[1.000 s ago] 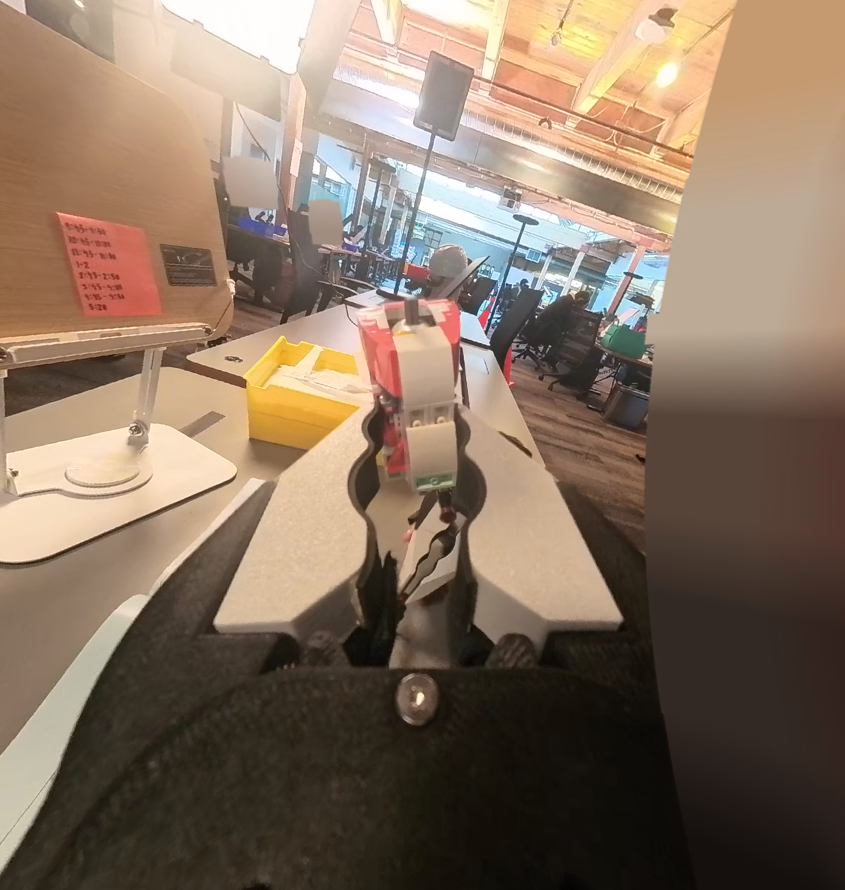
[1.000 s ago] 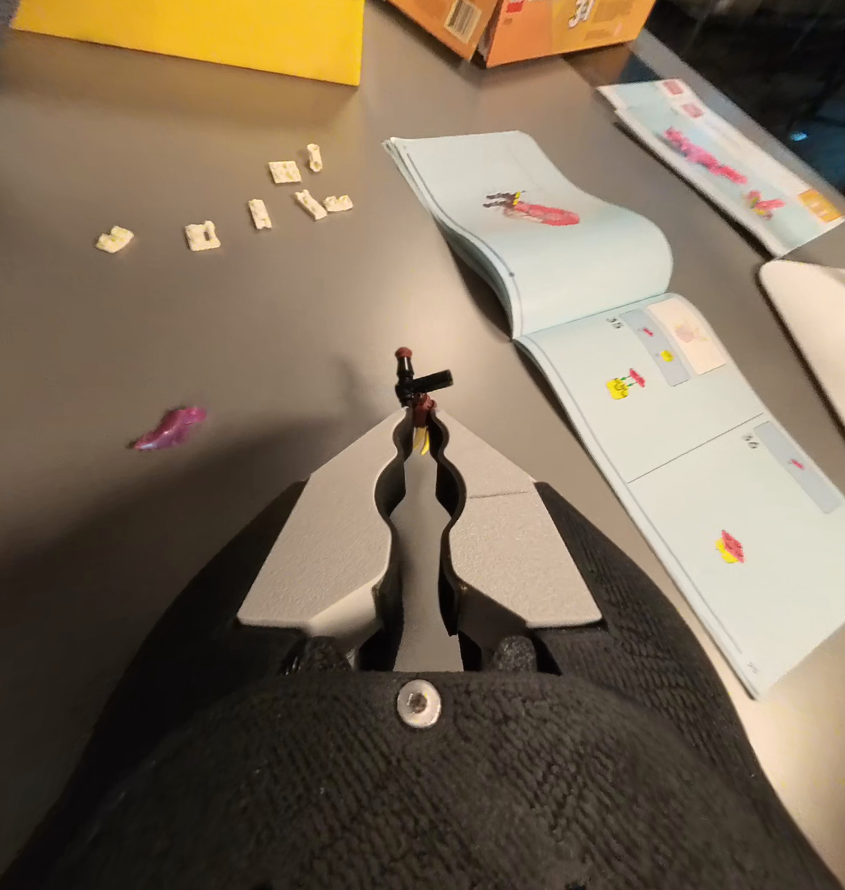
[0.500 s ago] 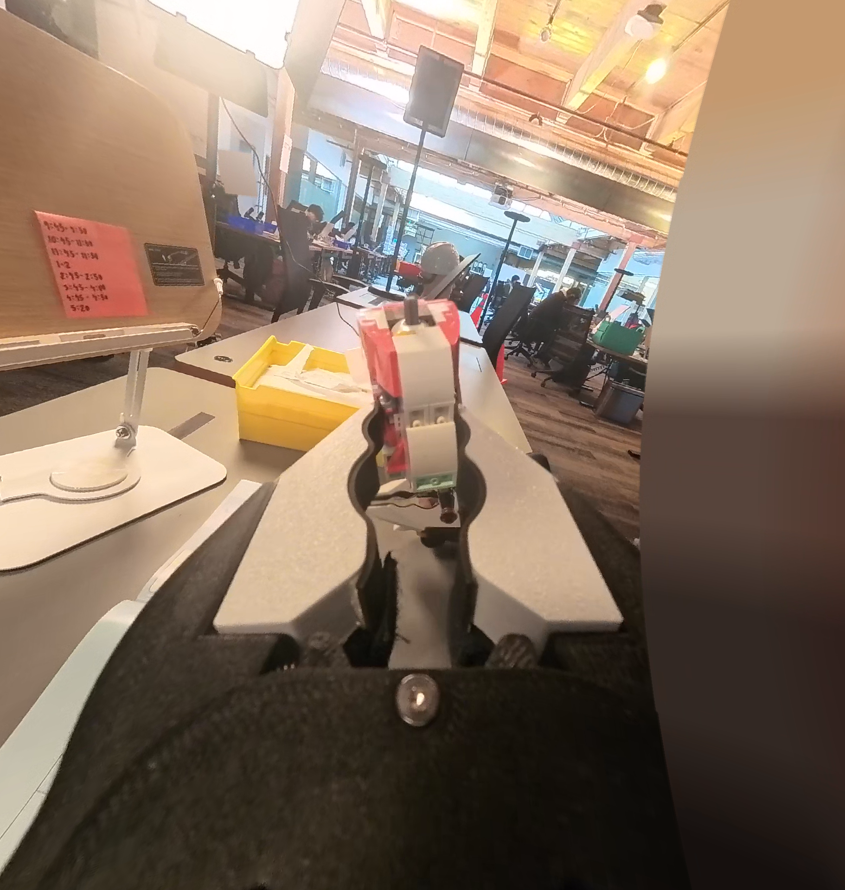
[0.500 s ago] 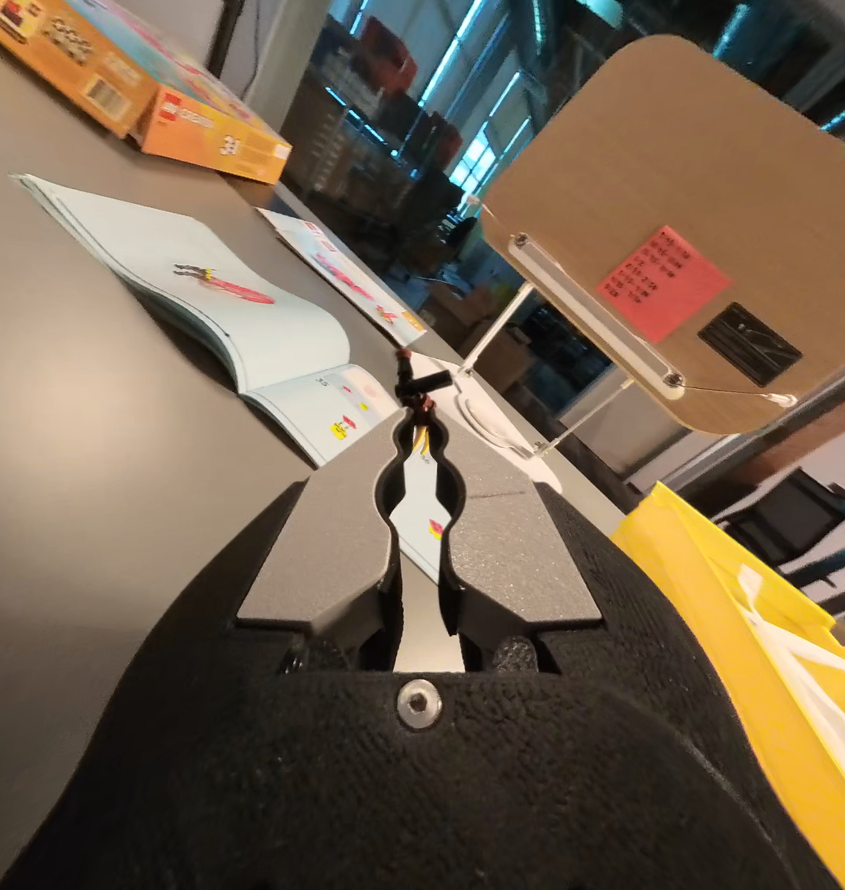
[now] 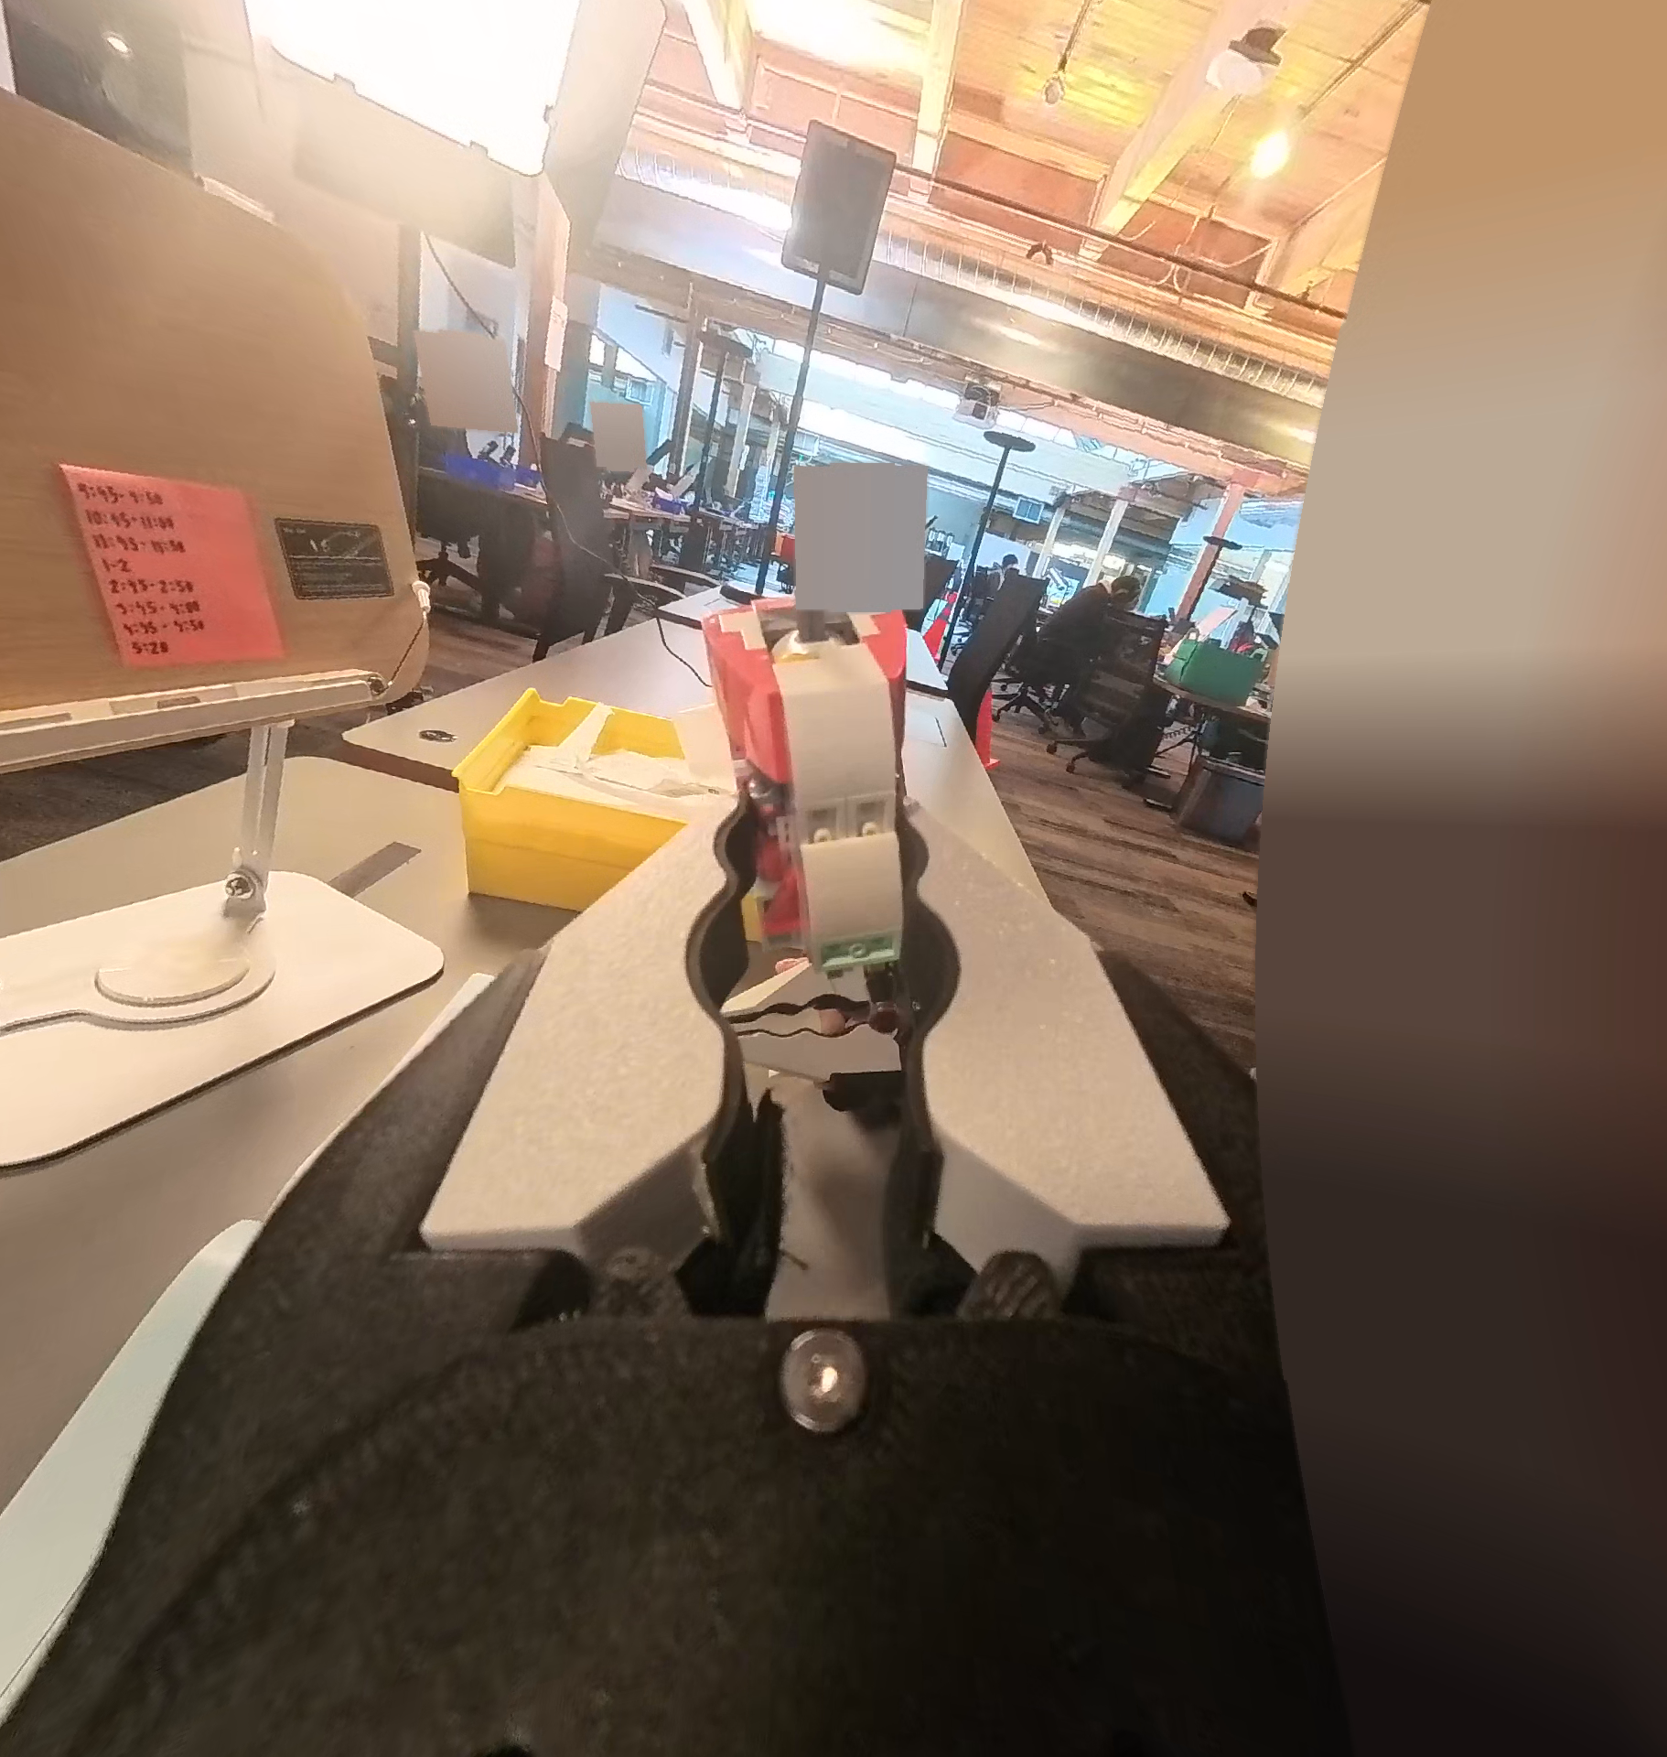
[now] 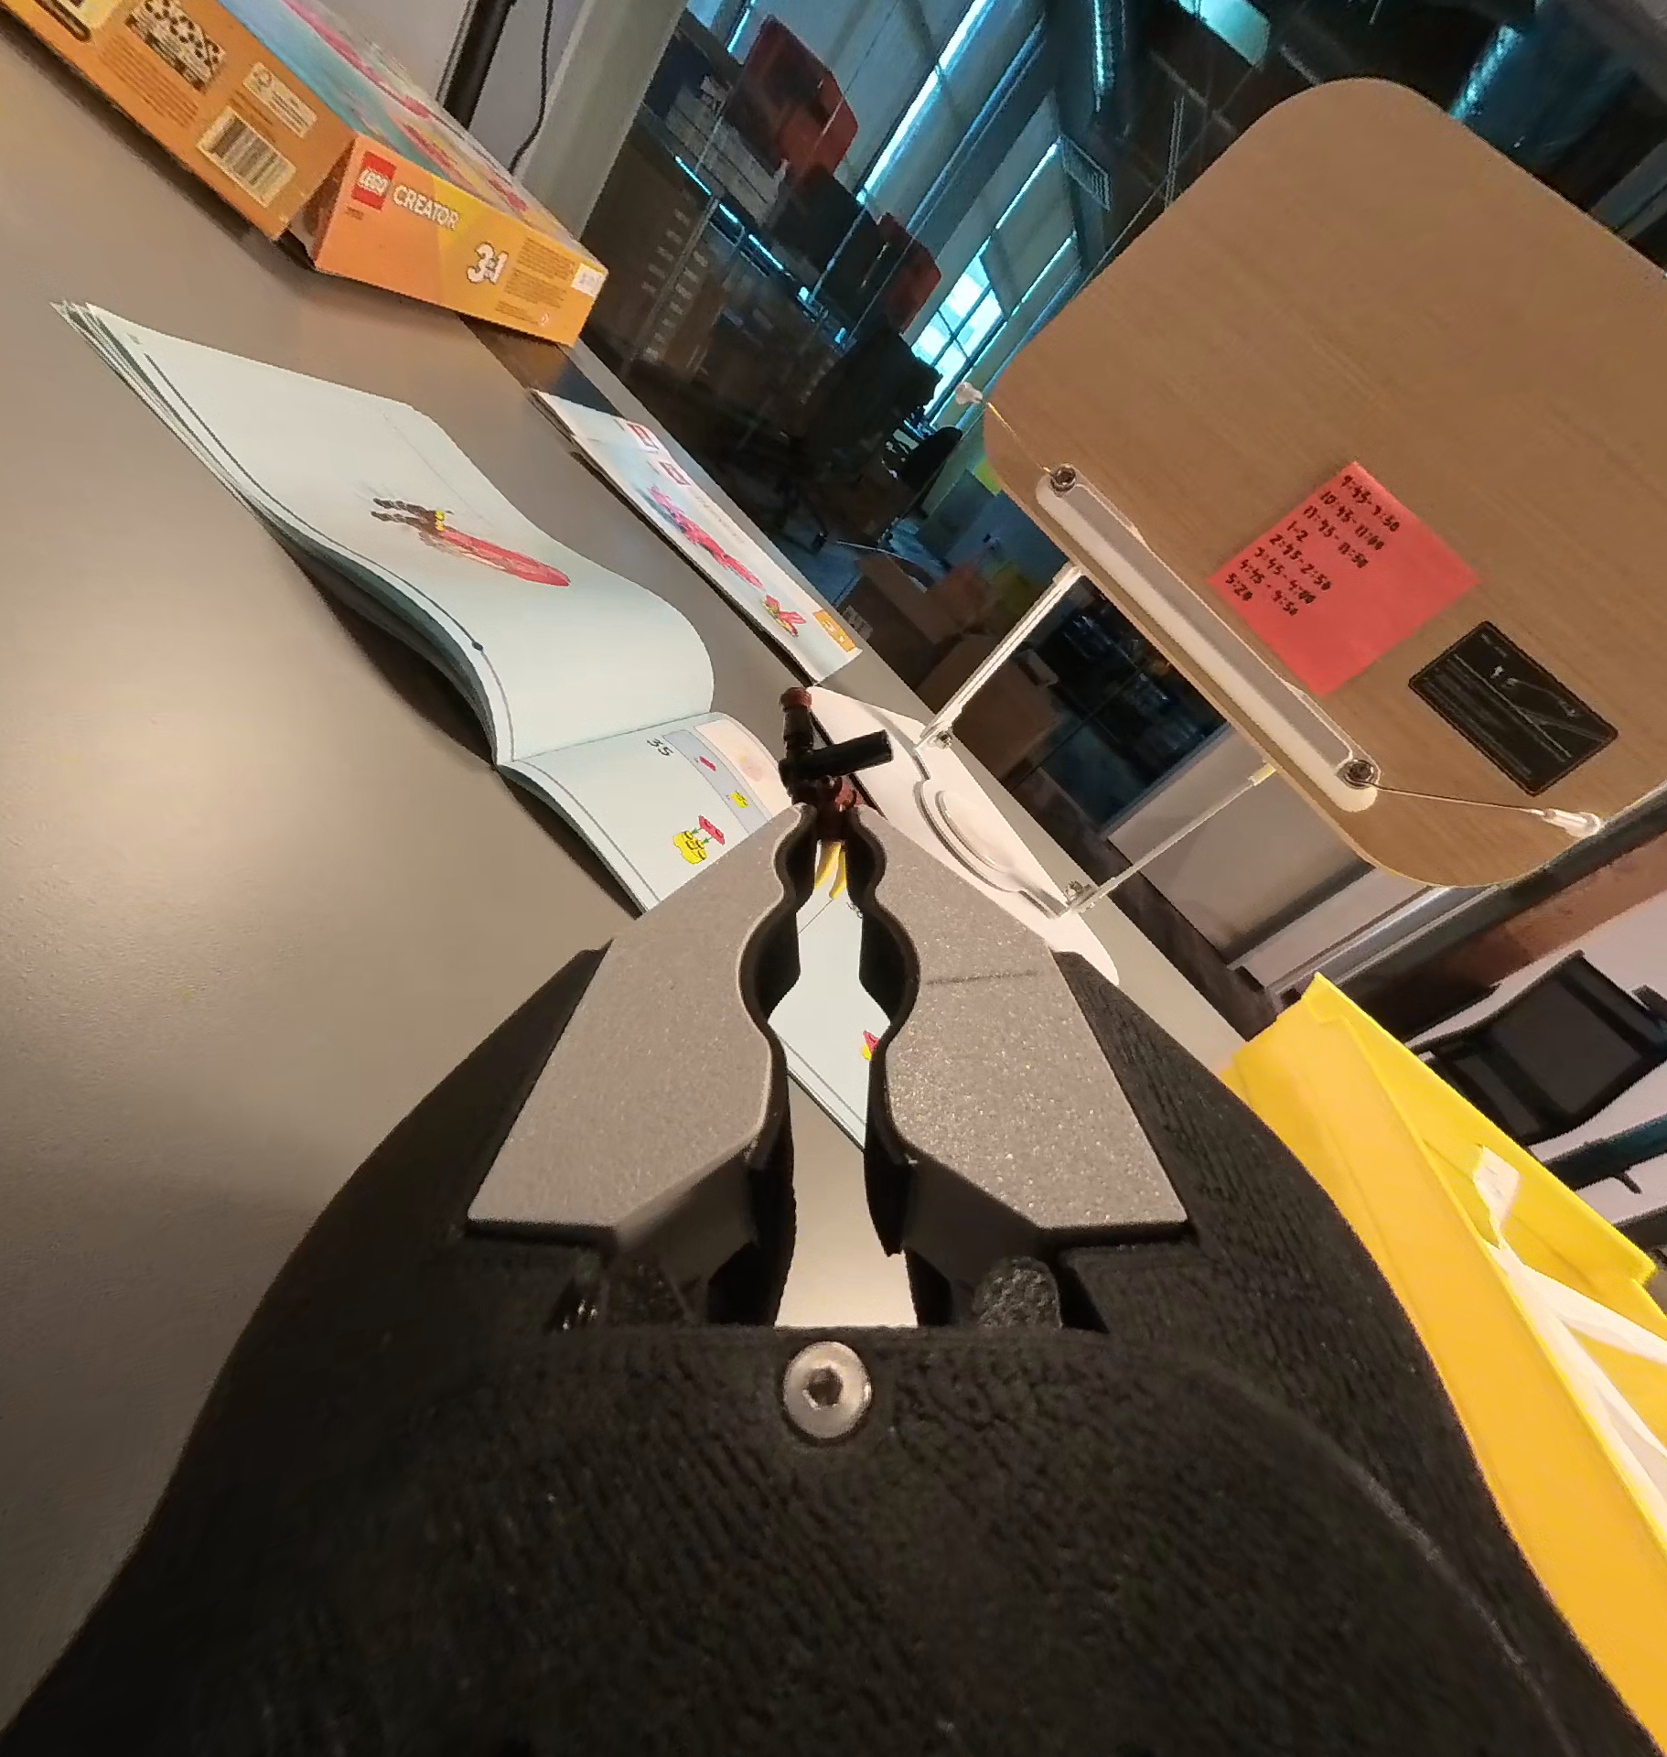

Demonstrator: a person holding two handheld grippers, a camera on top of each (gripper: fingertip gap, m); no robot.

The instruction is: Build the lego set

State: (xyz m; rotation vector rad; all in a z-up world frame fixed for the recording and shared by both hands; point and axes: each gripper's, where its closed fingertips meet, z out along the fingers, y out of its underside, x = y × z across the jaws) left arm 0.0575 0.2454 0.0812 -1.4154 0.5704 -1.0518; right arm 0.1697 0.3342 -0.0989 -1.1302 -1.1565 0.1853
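Observation:
My left gripper [image 5: 825, 818] is shut on a red and white brick assembly [image 5: 830, 751] with a pale green piece at its lower end, and holds it upright above the table. My right gripper [image 6: 825, 818] is shut on a small black and brown piece [image 6: 815, 761] with a yellow part between the pads. In the left wrist view the right gripper's grey fingers [image 5: 792, 1041] lie sideways just below the assembly. The small dark piece [image 5: 882, 1017] sits close under the green end. I cannot tell if they touch.
An open light-blue instruction booklet [image 6: 525, 589], a second booklet [image 6: 716, 542] and an orange box [image 6: 383, 190] lie on the grey table. A wooden board on a white stand [image 5: 193, 970] is at the left. A yellow bin [image 5: 564, 808] sits behind.
My right gripper lifted from looking down at the table and swung up under the assembly, keeping the small piece. My left gripper barely moved and kept its hold.

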